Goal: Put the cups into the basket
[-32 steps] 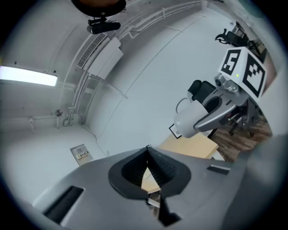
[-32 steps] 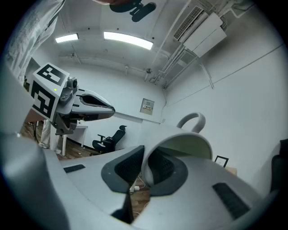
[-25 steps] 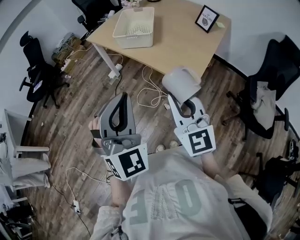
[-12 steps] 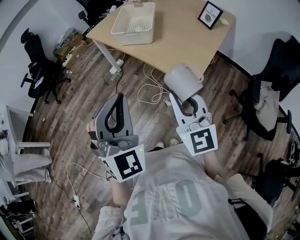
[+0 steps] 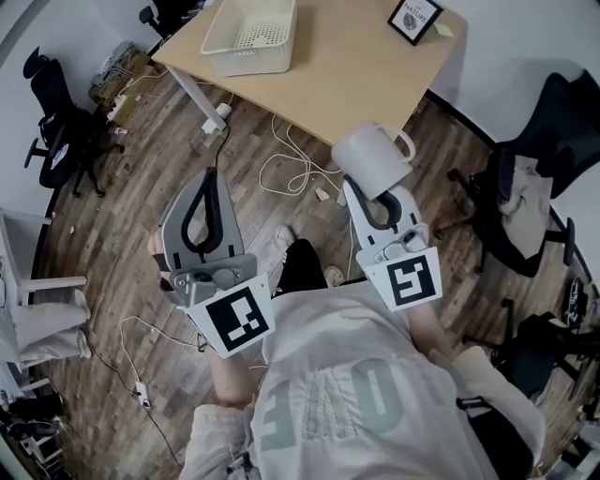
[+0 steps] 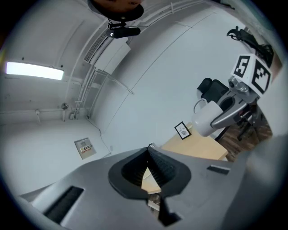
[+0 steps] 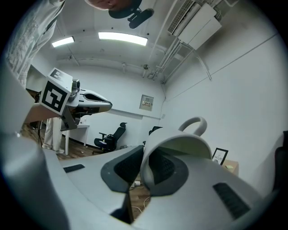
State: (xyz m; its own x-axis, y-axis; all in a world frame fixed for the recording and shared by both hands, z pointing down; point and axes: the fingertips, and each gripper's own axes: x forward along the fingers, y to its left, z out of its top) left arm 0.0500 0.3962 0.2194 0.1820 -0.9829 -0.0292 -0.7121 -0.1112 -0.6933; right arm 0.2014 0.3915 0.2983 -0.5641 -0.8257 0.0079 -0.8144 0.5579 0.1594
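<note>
Closest in, the person's pale shirt [image 5: 337, 394] fills the bottom of the head view, and both forearms reach forward from it side by side. Each hand is tucked behind its tool's marker cube, the left cube [image 5: 234, 319] lower and nearer the body, the right cube [image 5: 408, 279] a little further out.

The left tool [image 5: 210, 178] points forward and slightly left over the wooden floor [image 5: 122, 244]. In the left gripper view its tips [image 6: 148, 150] are pressed together with nothing between them. Only a narrow gap shows lower down between the ribbed pads.

The right tool [image 5: 364, 192] is held beside it, well apart from it, and reaches further ahead. Its jaws pinch the wall of a white cup [image 5: 367, 159] at the rim. The right gripper view shows the rim [image 7: 180, 143] clamped between the pads, one jaw inside the mouth and one outside. The mouth faces back toward the tool and the handle sits on the far side. The cup hangs in the air above the floor and some loose cables [image 5: 291, 173], just short of the worktop's near edge.

Beyond it stands the wooden worktop [image 5: 347, 66]. A cream basket [image 5: 246, 62] sits near its left edge, well apart from the cup. A small framed picture [image 5: 414, 19] stands by the far right corner. Black office chairs stand on the floor to the left [image 5: 56, 141] and right [image 5: 534, 187].
</note>
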